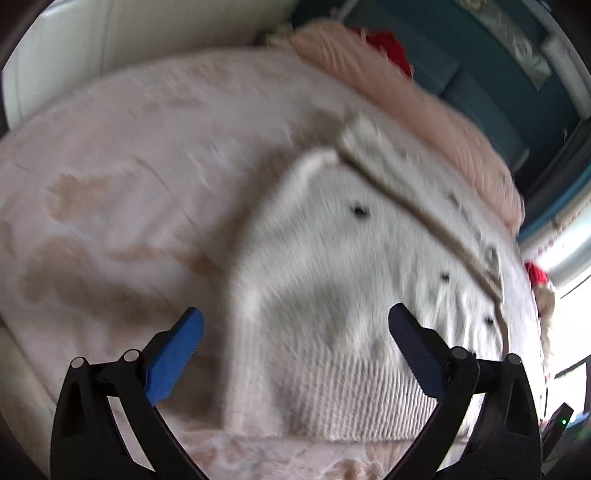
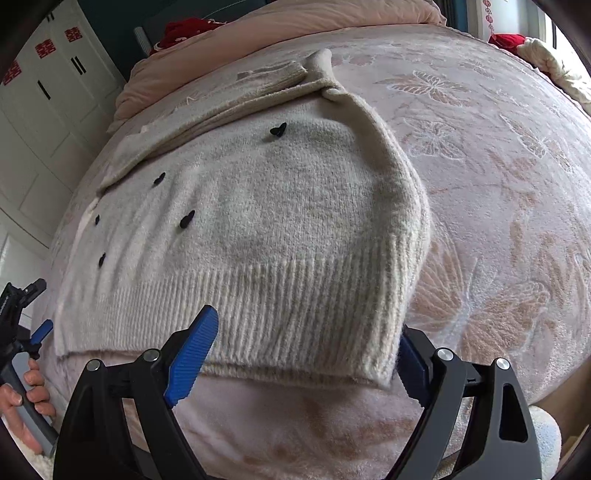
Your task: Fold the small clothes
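Observation:
A cream knitted sweater (image 1: 332,258) with small black heart dots lies on the bed, its sides folded in and its ribbed hem nearest me. In the right wrist view the sweater (image 2: 277,221) has a sleeve (image 2: 221,107) laid across its top. My left gripper (image 1: 295,312) hangs open above the hem, astride the sweater's left folded edge, its pads clear of the knit. My right gripper (image 2: 306,323) is open at the hem's right corner. The hem lies between its jaws and covers part of the right finger. The left gripper (image 2: 37,332) also shows at the far left, held by a hand (image 2: 22,398).
The bed cover (image 2: 480,147) is pale pink with a butterfly pattern. A bunched pink duvet (image 2: 258,37) and something red (image 2: 188,29) lie at the bed's far end. A white wardrobe (image 2: 44,92) stands beyond the bed on the left. A cream bundle (image 2: 554,70) sits far right.

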A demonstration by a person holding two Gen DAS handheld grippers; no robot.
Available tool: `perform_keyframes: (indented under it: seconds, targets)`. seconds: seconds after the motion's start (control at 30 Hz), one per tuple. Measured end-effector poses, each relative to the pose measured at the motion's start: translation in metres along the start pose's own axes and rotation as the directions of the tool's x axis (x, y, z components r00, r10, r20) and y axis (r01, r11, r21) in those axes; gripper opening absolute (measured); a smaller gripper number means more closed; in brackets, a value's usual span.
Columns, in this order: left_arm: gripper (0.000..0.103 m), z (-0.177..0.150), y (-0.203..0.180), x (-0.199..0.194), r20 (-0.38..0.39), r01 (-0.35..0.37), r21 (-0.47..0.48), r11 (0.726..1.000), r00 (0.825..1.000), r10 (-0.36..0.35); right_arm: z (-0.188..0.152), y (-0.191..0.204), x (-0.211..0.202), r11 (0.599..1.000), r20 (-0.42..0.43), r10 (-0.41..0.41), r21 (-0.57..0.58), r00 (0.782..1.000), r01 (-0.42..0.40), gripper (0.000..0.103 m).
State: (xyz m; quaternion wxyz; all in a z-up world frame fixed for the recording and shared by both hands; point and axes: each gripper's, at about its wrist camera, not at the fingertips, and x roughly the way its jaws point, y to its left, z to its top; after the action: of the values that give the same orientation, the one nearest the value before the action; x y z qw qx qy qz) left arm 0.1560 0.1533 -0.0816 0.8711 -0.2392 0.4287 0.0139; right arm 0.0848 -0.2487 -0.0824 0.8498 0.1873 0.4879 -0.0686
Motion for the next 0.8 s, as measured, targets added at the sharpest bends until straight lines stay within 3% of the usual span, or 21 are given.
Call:
perform_keyframes:
  seconds: [0.17,0.33,0.5,0.57,0.6,0.63,0.7,0.73,0.8]
  targets:
    - [0.098,-0.002,0.031,0.015,-0.157,0.062,-0.088,0.994,0.985,-0.075,-0.005,-0.003,-0.001,0.999,0.005,0.032,0.014,0.999,-0.032,0.087]
    - [0.098,-0.003,0.012,0.021,-0.145,0.081,-0.002,0.997,0.986,-0.081,-0.003,-0.003,0.000,0.996,0.016,0.064,0.054,0.998,-0.065,0.087]
    - [0.097,0.003,-0.009,0.041,-0.169,0.156,-0.008,0.988,0.973,-0.155,0.008,-0.005,0.007,0.992,0.027,0.086,0.090,0.996,-0.088,0.087]
    - [0.088,0.006,-0.012,0.045,-0.160,0.135,-0.028,0.990,0.978,-0.137,0.014,-0.003,0.010,0.992,0.028,0.082,0.094,0.996,-0.084,0.086]
    - [0.064,0.009,-0.013,0.045,-0.152,0.110,-0.032,0.993,0.982,-0.114,0.017,-0.002,0.012,0.992,0.027,0.078,0.094,0.997,-0.081,0.083]
    - [0.038,0.013,-0.012,0.045,-0.154,0.067,-0.032,0.997,0.985,-0.071,0.019,-0.001,0.013,0.993,0.023,0.071,0.093,0.997,-0.073,0.073]
    - [0.013,0.016,-0.004,0.045,-0.181,0.034,-0.077,0.996,0.982,-0.047,0.024,0.002,0.015,0.996,-0.005,0.046,0.077,0.999,-0.045,0.027]
    - [0.007,0.017,0.002,0.044,-0.196,0.043,-0.116,0.992,0.978,-0.066,0.027,0.002,0.016,0.996,-0.026,0.047,0.078,0.999,-0.045,0.013]
    - [0.006,0.019,0.009,0.034,-0.210,0.037,-0.138,0.990,0.975,-0.066,0.030,0.000,0.004,0.992,0.003,0.072,0.102,0.997,-0.072,0.012]
